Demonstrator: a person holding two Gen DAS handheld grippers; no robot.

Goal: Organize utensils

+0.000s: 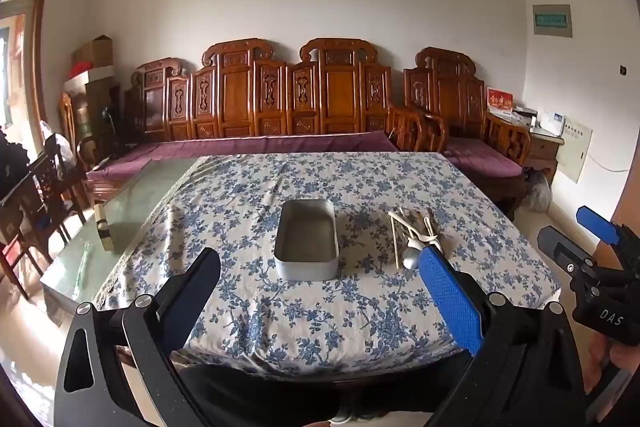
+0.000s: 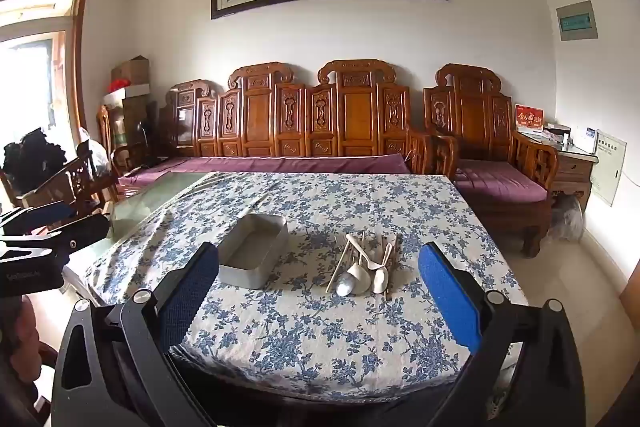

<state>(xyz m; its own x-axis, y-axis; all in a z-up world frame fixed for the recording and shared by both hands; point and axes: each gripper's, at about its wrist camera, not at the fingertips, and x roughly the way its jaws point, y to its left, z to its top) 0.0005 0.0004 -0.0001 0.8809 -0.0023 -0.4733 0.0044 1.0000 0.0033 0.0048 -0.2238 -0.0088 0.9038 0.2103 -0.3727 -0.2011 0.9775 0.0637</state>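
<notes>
A pile of utensils point(image 1: 414, 237) lies on the floral tablecloth: white spoons, a metal spoon and pale chopsticks. It also shows in the right wrist view point(image 2: 366, 265). An empty grey rectangular tin point(image 1: 307, 239) stands to its left, also in the right wrist view point(image 2: 254, 253). My left gripper point(image 1: 320, 283) is open and empty, held above the table's near edge, in front of the tin. My right gripper point(image 2: 318, 287) is open and empty, in front of the utensils. It also shows in the left wrist view point(image 1: 588, 239), at the right edge.
The table point(image 1: 280, 307) carries a blue-flowered cloth; its left part is bare glass point(image 1: 132, 203) with a small wooden block point(image 1: 105, 227). Carved wooden sofas with purple cushions point(image 1: 260, 147) stand behind. Chairs point(image 1: 40, 203) stand at the left.
</notes>
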